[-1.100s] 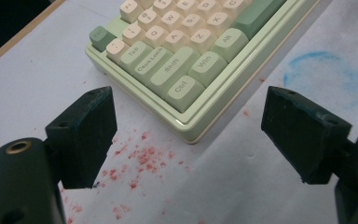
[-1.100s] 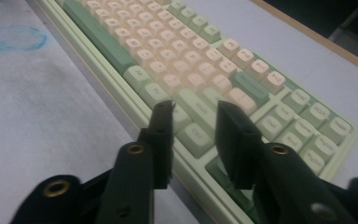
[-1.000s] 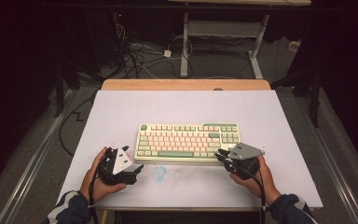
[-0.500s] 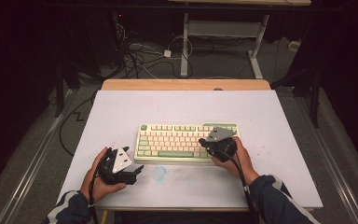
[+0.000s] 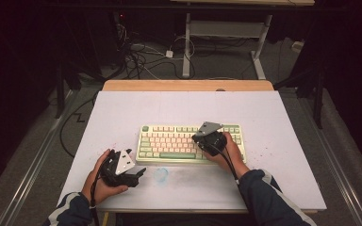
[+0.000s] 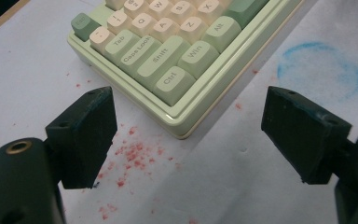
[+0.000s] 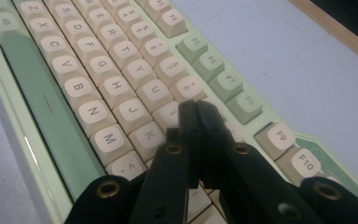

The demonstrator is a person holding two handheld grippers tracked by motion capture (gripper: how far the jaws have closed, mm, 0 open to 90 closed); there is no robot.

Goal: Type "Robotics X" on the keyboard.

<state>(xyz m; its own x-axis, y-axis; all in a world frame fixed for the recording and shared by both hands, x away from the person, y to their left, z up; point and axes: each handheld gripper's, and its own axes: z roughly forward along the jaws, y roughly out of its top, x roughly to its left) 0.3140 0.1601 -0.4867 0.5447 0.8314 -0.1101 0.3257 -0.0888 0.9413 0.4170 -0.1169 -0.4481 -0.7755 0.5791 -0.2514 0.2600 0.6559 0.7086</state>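
Observation:
A green and cream keyboard lies in the middle of the white table top. My right gripper is over its right half, jaws pressed together with nothing between them. In the right gripper view the shut tips hover over the keyboard near the I and O keys. My left gripper rests in a hand at the table's front left. Its fingers stand wide apart in the left gripper view, facing the keyboard's Ctrl corner with nothing between them.
A faint blue ring mark and red specks stain the table in front of the keyboard. A wooden strip borders the far edge. Cables and a desk frame lie on the floor beyond.
My right gripper has moved left from the keyboard's right end to above its right half. The left gripper has stayed where it was.

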